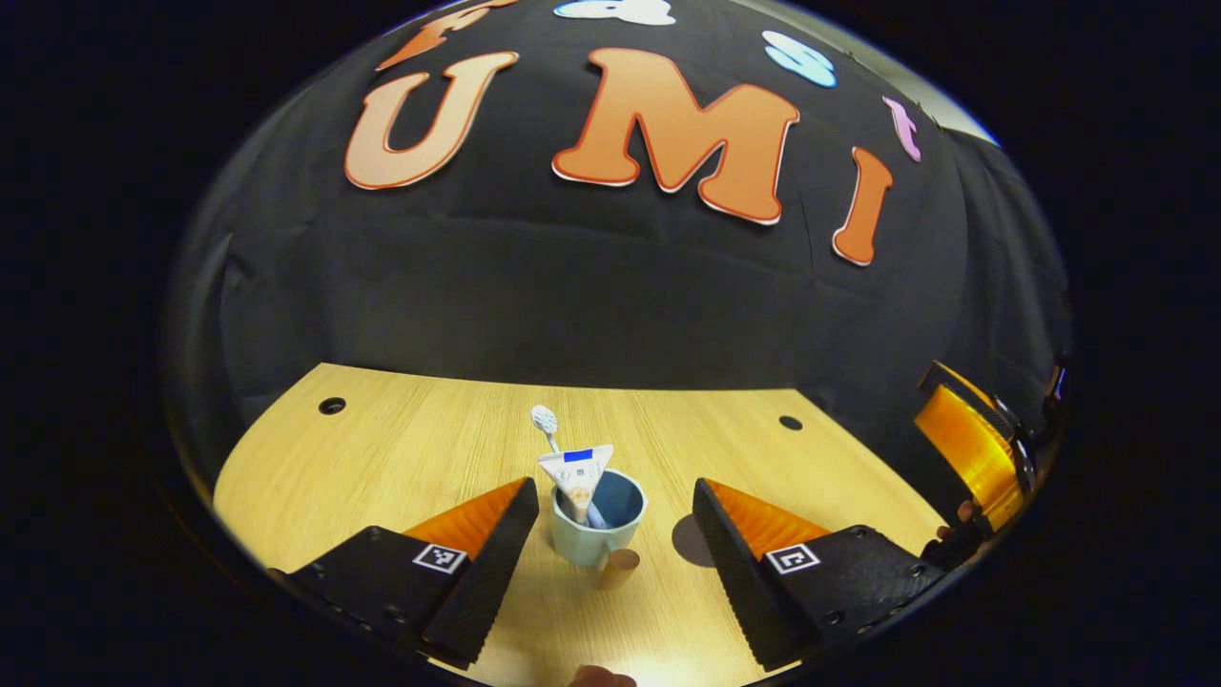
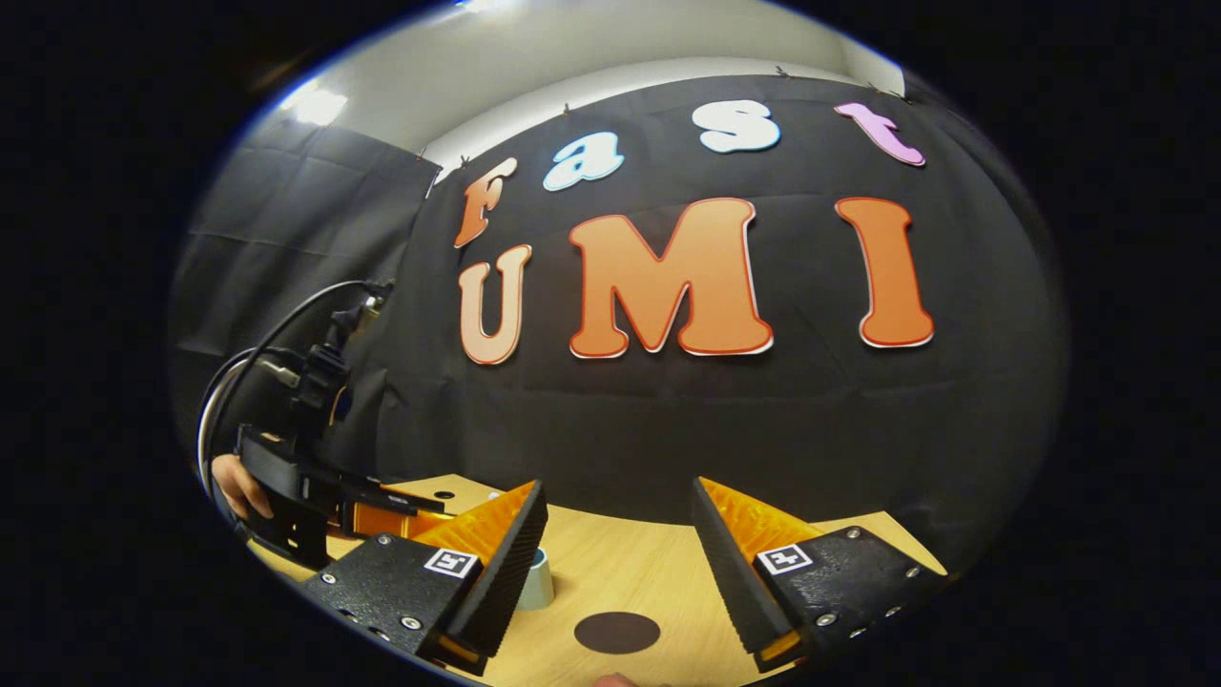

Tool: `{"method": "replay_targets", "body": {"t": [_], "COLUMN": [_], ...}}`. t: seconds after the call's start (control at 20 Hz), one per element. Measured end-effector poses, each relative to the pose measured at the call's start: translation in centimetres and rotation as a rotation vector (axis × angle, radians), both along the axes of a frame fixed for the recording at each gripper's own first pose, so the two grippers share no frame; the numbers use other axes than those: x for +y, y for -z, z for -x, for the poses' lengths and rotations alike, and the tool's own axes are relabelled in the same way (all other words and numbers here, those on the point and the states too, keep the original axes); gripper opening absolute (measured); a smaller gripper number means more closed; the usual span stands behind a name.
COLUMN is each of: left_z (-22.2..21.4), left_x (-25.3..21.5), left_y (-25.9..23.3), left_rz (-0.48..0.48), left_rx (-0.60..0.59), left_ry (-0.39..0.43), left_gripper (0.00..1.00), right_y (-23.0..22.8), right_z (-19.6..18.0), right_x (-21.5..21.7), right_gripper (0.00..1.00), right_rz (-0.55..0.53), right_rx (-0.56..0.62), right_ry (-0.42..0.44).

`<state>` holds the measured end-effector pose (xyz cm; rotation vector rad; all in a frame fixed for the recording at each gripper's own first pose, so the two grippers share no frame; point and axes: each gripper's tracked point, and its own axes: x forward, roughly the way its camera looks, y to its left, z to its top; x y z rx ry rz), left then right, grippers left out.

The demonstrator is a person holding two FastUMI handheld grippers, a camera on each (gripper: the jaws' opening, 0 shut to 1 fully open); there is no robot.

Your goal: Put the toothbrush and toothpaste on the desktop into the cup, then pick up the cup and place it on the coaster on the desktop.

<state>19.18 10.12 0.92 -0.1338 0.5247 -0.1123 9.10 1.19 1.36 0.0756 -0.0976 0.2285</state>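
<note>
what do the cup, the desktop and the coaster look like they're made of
Cup: looks like matte ceramic or plastic, pale blue-green with a thick rim, no sheen; its handle looks like wood.
Desktop: wood or wood-look laminate, with pale straight grain lines and a smooth surface.
Coaster: a flat dark disc with no shine, maybe felt, leather or rubber; too little detail to tell.

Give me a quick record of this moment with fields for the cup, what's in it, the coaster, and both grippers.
cup: upright on the desk, handle toward the left gripper's camera
contents: toothbrush and toothpaste, both standing in the cup
coaster: dark round disc flat on the desk, apart from the cup, nothing on it
left gripper: jaws open, one on each side of the cup, not touching it
right gripper: jaws open, holding nothing, above the coaster
step left: cup to coaster
</note>
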Motion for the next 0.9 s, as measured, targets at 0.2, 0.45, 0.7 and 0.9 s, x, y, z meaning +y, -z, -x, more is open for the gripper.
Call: {"method": "replay_targets", "body": {"t": [0.2,0.45,0.7,0.9], "left_z": [-0.2,0.2,-0.2,-0.3], "left_x": [-0.2,-0.5,-0.6,-0.5], "left_y": [2.6,6.0,9.9,12.5], "left_rz": [-0.018,0.02,-0.032,-0.058], "left_rx": [0.18,0.372,0.525,0.608], "left_ry": [-0.022,-0.074,-0.122,-0.178], "left_gripper": [0.98,0.98,0.97,0.98], "right_y": [0.1,-0.5,-0.4,1.1], "right_z": [2.6,5.8,8.4,8.8], "right_x": [-3.3,-4.7,-5.5,-5.8], "right_gripper": [0.91,0.93,0.94,0.94], "right_rz": [0.03,0.029,0.029,0.029], "right_rx": [-0.008,-0.026,-0.056,-0.018], "right_ry": [0.051,0.054,0.05,0.054]}}
